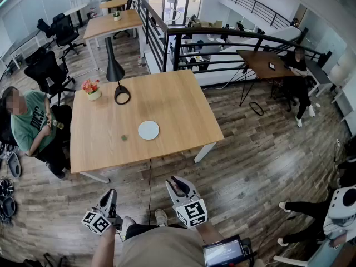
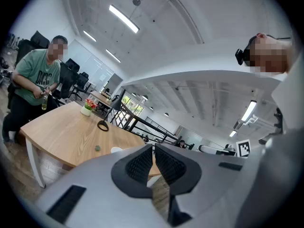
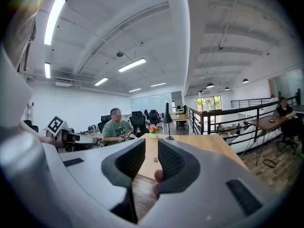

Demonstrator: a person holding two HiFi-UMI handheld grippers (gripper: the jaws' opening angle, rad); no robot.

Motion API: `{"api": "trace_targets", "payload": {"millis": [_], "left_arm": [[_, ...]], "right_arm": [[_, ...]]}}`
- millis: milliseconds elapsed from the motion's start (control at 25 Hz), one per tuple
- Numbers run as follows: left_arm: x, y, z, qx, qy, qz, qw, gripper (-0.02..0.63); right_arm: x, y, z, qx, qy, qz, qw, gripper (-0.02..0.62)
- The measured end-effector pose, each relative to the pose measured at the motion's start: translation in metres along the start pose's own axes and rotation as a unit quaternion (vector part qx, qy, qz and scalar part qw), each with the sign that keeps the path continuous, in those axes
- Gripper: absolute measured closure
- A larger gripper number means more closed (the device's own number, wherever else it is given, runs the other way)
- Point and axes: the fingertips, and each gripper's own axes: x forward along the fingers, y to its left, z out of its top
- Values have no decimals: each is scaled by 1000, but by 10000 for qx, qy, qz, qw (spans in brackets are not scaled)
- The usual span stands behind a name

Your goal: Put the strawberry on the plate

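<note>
- Judging by how things lie, the task is reckoned not yet under way: nothing is picked up and nothing is set on the plate (image 1: pixel 148 130).
- The plate is seen bare on the desk (image 1: pixel 178 102), toward its near edge.
- The strawberry (image 1: pixel 124 138) is taken to be the small greenish thing lying on the desk just to the left of the plate, apart from it. It is too small for its colour or shape to be made sure of.
- The left hand-held gripper (image 2: pixel 153 149) is held well short of the desk, over the floor (image 1: pixel 250 166). Its jaws are brought together at the tips and nothing is held between them.
- The right hand-held gripper (image 3: pixel 152 144) is likewise held back from the desk. Its jaws are parted by a narrow gap, through which the desk is seen, and nothing is pressed between them.
- A small pinkish shape (image 3: pixel 158 175) is seen low in that gap, by the right-hand jaw. What it is cannot be told.
- Every step is therefore judged to be left: the desk is to be approached, and the strawberry is to be gripped, lifted and released on the plate.
- Little carrying is expected, since strawberry and plate lie close to each other.
</note>
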Motion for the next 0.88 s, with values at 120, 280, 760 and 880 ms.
{"api": "trace_targets", "payload": {"millis": [120, 280, 760, 880], "left_arm": [[1, -2, -4, -17, -20, -19, 10000, 601], [2, -1, -3, -17, -11, 27, 10000, 601], [1, 4, -7, -31, -18, 94, 9999, 601], [-3, 11, -3, -48, -59, 190, 9998, 601]], "right_arm": [[-2, -3, -2, 60, -20, 31, 10000, 509], [-1, -1, 4, 309, -139, 227, 9992, 509], [3, 1, -8, 249, -32, 271, 9993, 509], [12, 4, -7, 223, -28, 349, 9991, 509]]}}
